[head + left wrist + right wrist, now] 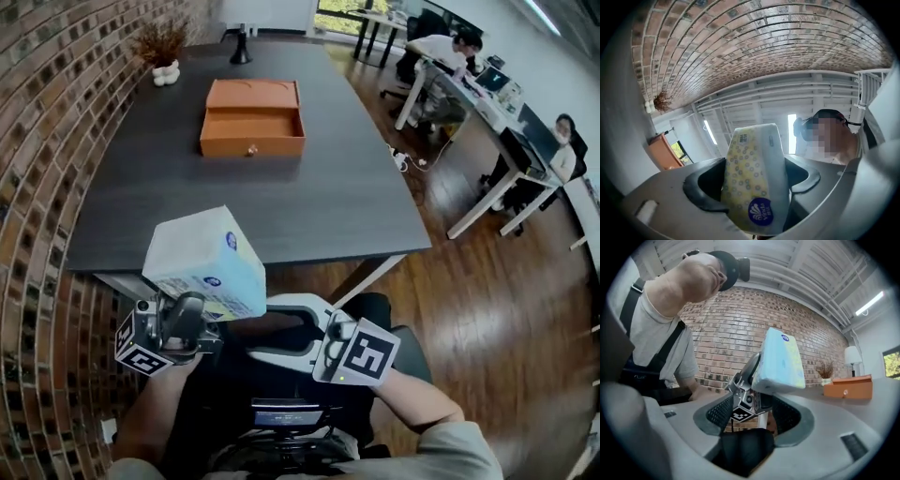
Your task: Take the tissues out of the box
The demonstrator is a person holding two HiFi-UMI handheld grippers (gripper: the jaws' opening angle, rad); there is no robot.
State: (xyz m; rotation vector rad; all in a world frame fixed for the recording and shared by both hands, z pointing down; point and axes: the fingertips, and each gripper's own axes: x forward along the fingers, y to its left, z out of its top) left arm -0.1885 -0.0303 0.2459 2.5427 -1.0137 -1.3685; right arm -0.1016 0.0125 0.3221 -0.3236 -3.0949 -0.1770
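My left gripper [199, 307] is shut on a soft pack of tissues [208, 261], pale blue and yellow with a round blue logo. It holds the pack in the air in front of the table's near edge. In the left gripper view the tissue pack [754, 183] fills the gap between the two jaws of the left gripper [754, 187]. My right gripper [267, 328] is just right of the pack, open, with nothing between its jaws [752, 416]. Its view shows the tissue pack [780, 362] and the left gripper [745, 394] beyond the jaws. An open orange box [251, 117] lies far off on the dark table [328, 206].
A brick wall [47, 141] runs along the left. A dried plant in a white pot [163, 56] and a black stand [241, 52] sit at the table's far end. White desks with seated people [450, 56] stand at the right across a wooden floor [487, 309].
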